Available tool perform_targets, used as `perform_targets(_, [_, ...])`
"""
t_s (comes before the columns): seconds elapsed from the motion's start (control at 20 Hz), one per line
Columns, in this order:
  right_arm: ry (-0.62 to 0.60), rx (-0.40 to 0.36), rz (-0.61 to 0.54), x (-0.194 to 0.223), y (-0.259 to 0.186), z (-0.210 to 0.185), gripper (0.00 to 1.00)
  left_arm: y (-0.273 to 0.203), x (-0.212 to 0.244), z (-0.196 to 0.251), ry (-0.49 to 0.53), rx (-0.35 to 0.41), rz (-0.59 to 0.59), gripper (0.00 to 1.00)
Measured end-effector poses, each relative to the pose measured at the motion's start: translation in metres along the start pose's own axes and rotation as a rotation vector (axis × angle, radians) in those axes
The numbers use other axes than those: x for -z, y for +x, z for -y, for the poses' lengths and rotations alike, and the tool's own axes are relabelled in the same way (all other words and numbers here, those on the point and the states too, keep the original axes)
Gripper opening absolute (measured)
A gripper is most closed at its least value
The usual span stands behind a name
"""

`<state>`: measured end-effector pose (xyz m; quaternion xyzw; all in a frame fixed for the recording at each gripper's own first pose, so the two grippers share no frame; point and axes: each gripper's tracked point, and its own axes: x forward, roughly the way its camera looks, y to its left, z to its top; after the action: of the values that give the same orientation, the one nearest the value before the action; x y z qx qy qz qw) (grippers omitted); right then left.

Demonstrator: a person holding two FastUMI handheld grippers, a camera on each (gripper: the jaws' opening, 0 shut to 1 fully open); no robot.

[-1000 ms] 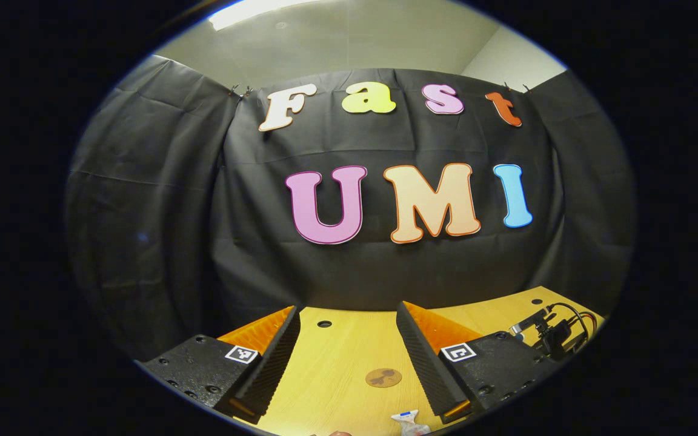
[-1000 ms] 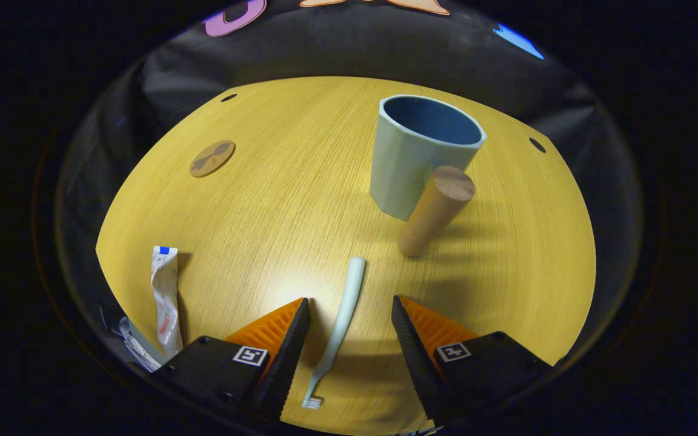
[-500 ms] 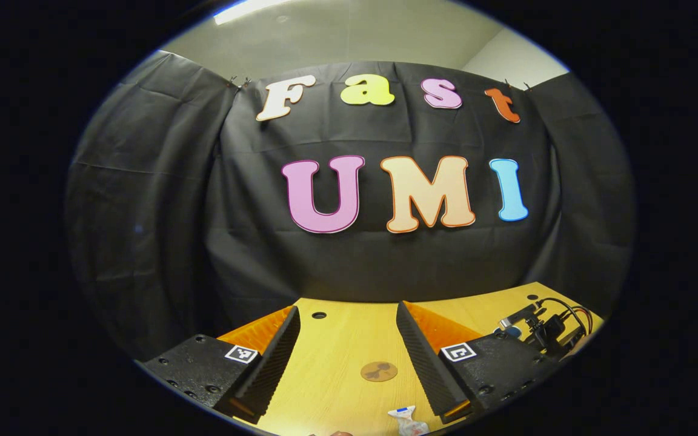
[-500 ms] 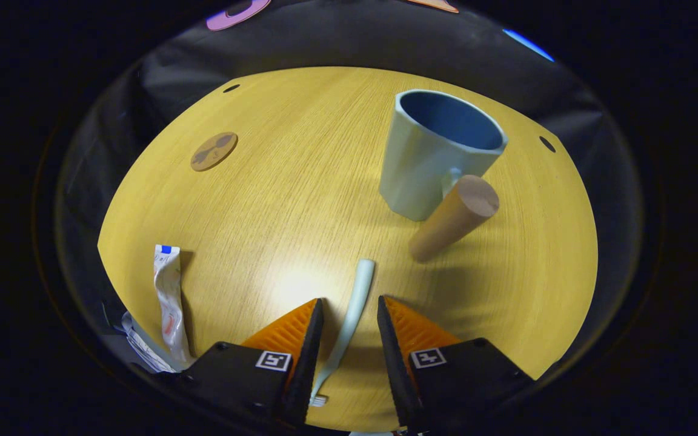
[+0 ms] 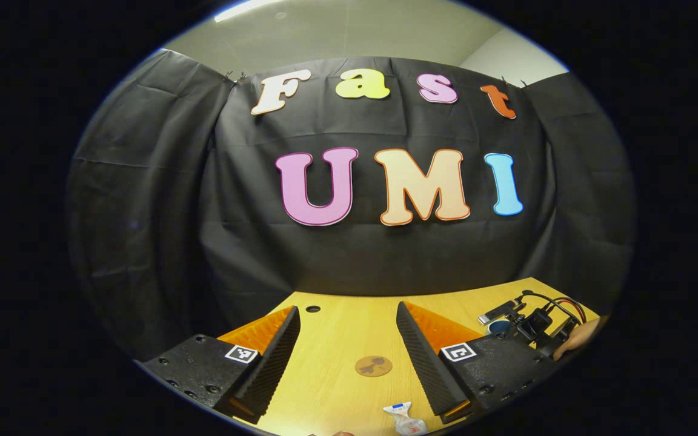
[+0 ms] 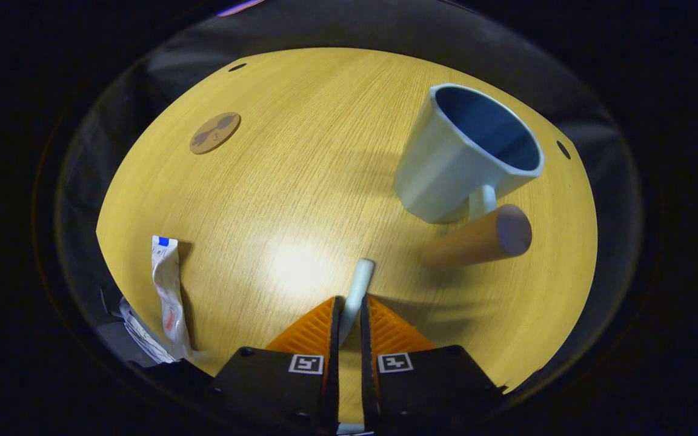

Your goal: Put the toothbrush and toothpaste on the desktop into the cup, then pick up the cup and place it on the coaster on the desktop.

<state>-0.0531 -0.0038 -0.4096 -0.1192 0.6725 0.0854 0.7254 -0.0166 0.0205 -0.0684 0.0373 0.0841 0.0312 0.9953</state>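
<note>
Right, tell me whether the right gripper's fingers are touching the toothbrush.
Touching. The right gripper view shows the right gripper closed on the toothbrush, both fingers pressing its handle with no gap.

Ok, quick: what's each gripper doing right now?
Left gripper: open, holding nothing.
Right gripper: closed on the toothbrush.

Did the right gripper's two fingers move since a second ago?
Yes. The right gripper closed: its fingers came together on the pale green toothbrush lying on the yellow wooden desktop, which had open gaps beside it before.
</note>
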Motion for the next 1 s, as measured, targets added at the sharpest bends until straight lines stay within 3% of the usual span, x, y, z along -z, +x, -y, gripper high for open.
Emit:
perform_targets(0.15, [-0.008, -0.006, 0.004, 0.000, 0.000, -0.002, 0.05, 0.003, 0.020, 0.010, -0.013, 0.031, -0.052, 0.93])
perform_targets(0.7, [-0.014, -0.014, 0.041, -0.002, -0.001, -0.001, 0.05, 0.006, 0.157, 0.057, -0.153, 0.145, -0.466, 0.94])
perform_targets(1.0, [-0.040, -0.020, 0.058, -0.002, -0.001, -0.002, 0.05, -0.011, 0.217, 0.078, -0.145, 0.152, -0.681, 0.96])
